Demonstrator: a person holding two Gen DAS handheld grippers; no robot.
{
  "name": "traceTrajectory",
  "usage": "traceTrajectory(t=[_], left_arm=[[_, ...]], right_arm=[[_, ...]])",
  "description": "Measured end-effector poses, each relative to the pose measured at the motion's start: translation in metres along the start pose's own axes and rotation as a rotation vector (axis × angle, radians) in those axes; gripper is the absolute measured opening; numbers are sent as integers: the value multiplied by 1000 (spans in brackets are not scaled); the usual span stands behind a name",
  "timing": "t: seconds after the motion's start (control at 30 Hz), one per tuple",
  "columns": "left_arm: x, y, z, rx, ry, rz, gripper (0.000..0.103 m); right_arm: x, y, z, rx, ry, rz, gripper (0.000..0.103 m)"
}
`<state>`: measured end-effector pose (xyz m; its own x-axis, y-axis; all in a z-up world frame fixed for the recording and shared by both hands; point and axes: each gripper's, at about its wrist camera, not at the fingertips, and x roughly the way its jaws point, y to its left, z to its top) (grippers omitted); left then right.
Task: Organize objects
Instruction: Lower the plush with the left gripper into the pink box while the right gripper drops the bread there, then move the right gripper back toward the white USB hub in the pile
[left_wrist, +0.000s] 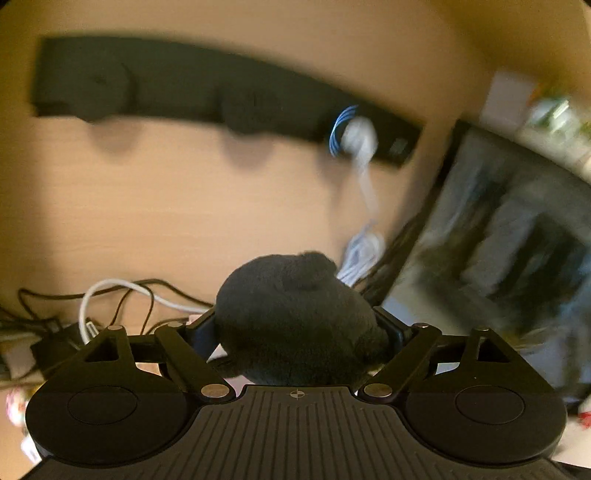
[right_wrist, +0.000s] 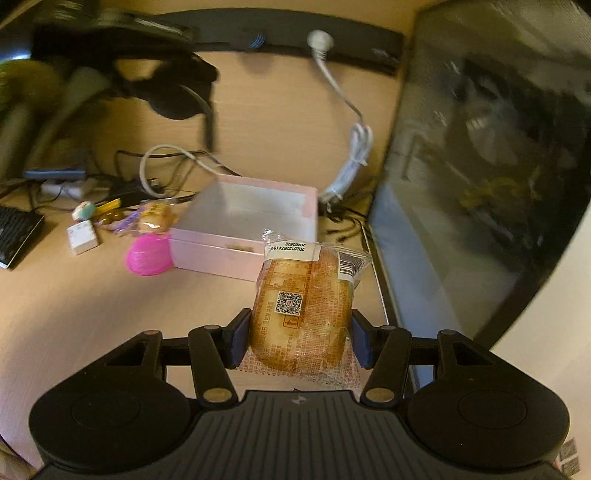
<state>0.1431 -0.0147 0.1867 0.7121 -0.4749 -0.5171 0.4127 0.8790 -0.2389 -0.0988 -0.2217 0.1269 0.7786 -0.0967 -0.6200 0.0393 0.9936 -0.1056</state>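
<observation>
Clamped between the right gripper's blue pads, a crinkly plastic-wrapped bread sits ahead of a square pink box; the left gripper squeezes a round, fuzzy dark plush.

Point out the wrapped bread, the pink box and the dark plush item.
wrapped bread (right_wrist: 300, 314): right wrist view, on its QR label.
pink box (right_wrist: 218, 254): right wrist view, front wall.
dark plush item (left_wrist: 295, 317): left wrist view, fuzzy middle.

Dark charcoal plush, golden-brown wrapped bread with white label and black square code, pale pink box with white inside, magenta-skirted doll, white cable, light tan wood-grain desk.
</observation>
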Motion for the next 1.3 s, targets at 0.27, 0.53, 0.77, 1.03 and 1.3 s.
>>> traceTrajectory(t=[0.27, 0.53, 0.77, 1.03, 1.3], left_arm=[[32, -10, -1, -7, -32, 96, 84], [-40, -2, -80, -65, 24, 231, 84], [-66, 17, -149, -172, 178, 380, 84], [-78, 34, -152, -185, 200, 442, 84], [-72, 57, -154, -161, 217, 409, 84]], right_arm=[[14, -23, 3, 10, -21, 53, 54], [55, -11, 78, -35, -122, 132, 54], [131, 38, 171, -18, -136, 220, 62], [179, 61, 155, -43, -42, 157, 95], [140, 81, 84, -222, -191, 47, 103]])
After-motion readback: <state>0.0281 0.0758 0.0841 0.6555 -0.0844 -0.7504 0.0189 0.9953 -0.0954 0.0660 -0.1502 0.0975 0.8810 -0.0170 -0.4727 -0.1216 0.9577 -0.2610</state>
